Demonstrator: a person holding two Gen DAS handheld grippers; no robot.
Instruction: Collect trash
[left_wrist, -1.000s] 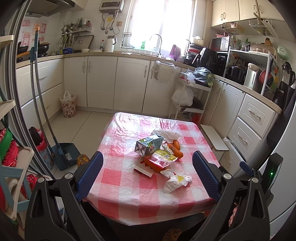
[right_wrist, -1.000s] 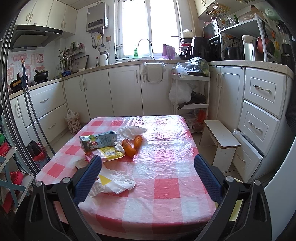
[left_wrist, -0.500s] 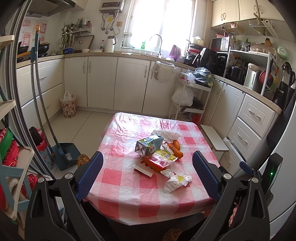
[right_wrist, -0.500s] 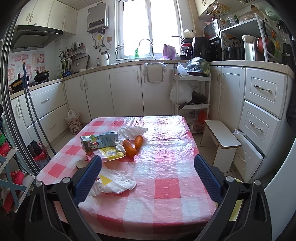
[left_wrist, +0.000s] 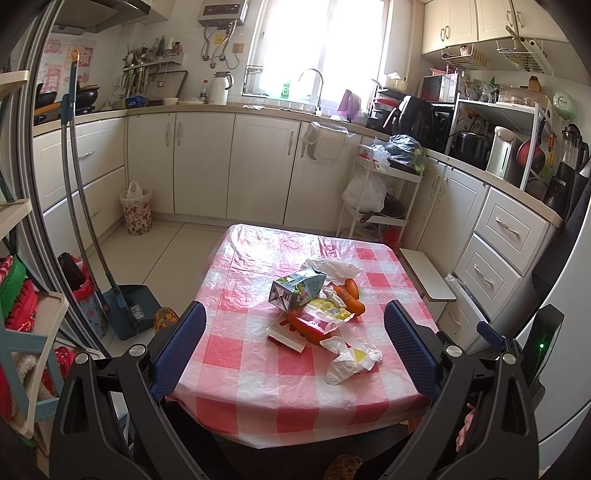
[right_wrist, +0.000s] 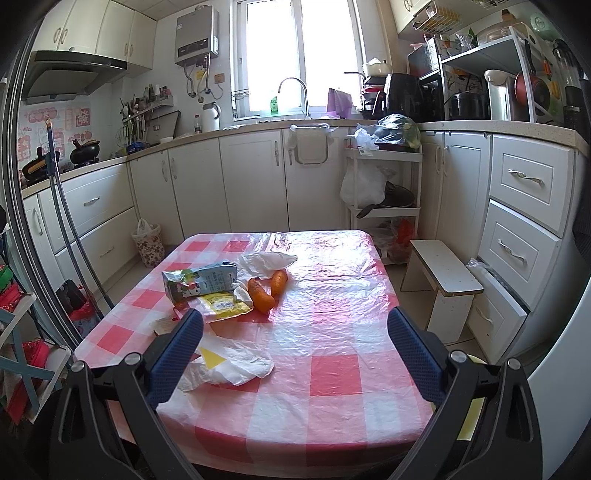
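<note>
Trash lies in a heap on the red-checked table (left_wrist: 258, 373) (right_wrist: 332, 369): a crushed drink carton (left_wrist: 297, 288) (right_wrist: 201, 282), a yellow wrapper (left_wrist: 330, 309) (right_wrist: 223, 306), a red wrapper (left_wrist: 310, 326), a crumpled white wrapper with a yellow patch (left_wrist: 351, 360) (right_wrist: 229, 363) and a white plastic bag (left_wrist: 332, 266) (right_wrist: 267, 260). Two carrots (left_wrist: 349, 295) (right_wrist: 266, 290) lie beside them. My left gripper (left_wrist: 295, 347) is open and empty, short of the table's near edge. My right gripper (right_wrist: 293, 354) is open and empty above the near edge, its left finger beside the white wrapper.
A floral waste bin (left_wrist: 136, 211) (right_wrist: 149, 242) lined with a bag stands on the floor by the far cabinets. A broom and dustpan (left_wrist: 125, 310) lean left of the table. A white step stool (right_wrist: 443, 280) and a trolley (right_wrist: 384, 199) stand to the right.
</note>
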